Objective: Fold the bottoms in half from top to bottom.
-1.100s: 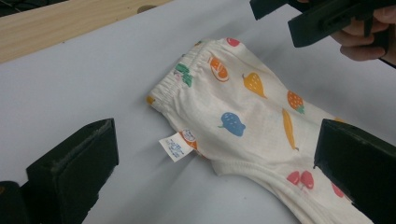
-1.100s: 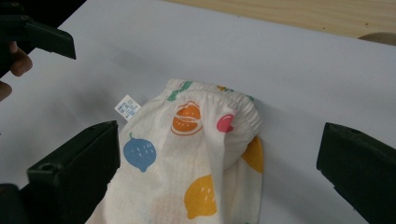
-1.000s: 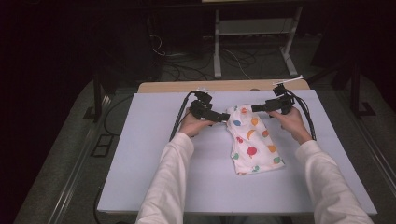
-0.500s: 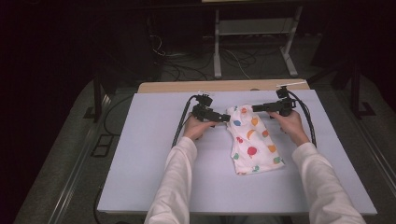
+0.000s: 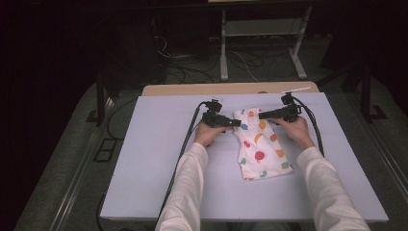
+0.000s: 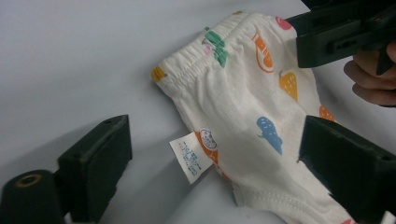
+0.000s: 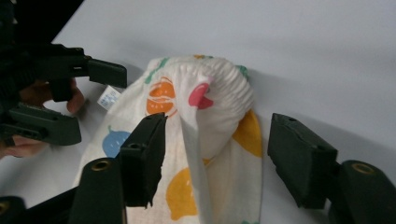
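Note:
A white child's garment (image 5: 260, 149) printed with coloured fruit lies on the pale table (image 5: 159, 159), elastic waistband at the far end. My left gripper (image 5: 235, 122) comes at the waistband from the left. Its jaws have just been closing and still stand wide apart, open, with the garment's (image 6: 243, 107) edge and white label (image 6: 189, 156) between them. My right gripper (image 5: 262, 115) comes from the right. Its jaws (image 7: 222, 158) have also just been closing, and a raised fold of the waistband (image 7: 215, 88) sits between them, with a gap on the right side.
Black cables (image 5: 185, 144) trail from both grippers toward the person across the table. A wooden tabletop edge (image 5: 231, 89) lies just behind the pale surface. A metal stand (image 5: 260, 48) and loose wires sit on the dark floor beyond.
Both hands have sunk a little toward the garment's waistband end. The garment lies where it was.

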Demonstrator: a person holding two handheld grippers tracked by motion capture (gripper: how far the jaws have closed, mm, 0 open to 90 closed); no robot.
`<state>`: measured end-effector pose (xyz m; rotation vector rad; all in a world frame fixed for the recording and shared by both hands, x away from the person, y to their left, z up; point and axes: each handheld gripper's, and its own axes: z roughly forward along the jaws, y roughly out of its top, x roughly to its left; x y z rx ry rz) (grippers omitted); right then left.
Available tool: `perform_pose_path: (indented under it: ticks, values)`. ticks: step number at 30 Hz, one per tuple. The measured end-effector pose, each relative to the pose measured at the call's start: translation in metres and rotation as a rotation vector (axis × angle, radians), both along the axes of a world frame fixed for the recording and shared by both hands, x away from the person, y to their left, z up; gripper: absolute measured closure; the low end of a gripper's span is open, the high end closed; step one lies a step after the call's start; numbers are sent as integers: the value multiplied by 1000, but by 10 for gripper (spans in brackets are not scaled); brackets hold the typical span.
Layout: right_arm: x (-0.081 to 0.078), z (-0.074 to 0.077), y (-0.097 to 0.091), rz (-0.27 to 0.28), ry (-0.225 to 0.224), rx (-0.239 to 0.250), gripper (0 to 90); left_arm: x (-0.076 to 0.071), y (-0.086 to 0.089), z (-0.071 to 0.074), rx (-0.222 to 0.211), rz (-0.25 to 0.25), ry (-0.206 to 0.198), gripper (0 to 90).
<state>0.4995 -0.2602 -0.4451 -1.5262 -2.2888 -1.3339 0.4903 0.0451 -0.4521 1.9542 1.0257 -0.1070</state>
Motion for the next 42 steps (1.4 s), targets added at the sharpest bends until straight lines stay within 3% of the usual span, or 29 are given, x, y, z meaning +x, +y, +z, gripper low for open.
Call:
perform_pose_path:
  ticks: [3,11,18,21,25,31,35,42]
  values:
    - [1,-1,0,-19,4,-16,411,0,-1,-3,-16,-7,18,142]
    - [2,-9,-4,1,42,-6,510,0,-5,-5,-27,-5,9,256]
    - [1,-11,1,25,35,-48,662,2,-10,-8,-25,29,17,479]
    - [0,-11,6,41,33,-60,720,3,-13,-7,-5,36,15,565]
    - [0,-11,9,16,33,-93,869,2,-16,-5,-3,46,14,684]
    - [-4,-7,8,21,28,-104,885,1,-19,-5,6,78,25,865]
    - [-8,-5,4,20,17,-59,886,-1,-21,-2,15,72,-1,881]
    - [-16,-3,-4,-6,-7,-30,886,-6,-23,3,18,55,-30,883]
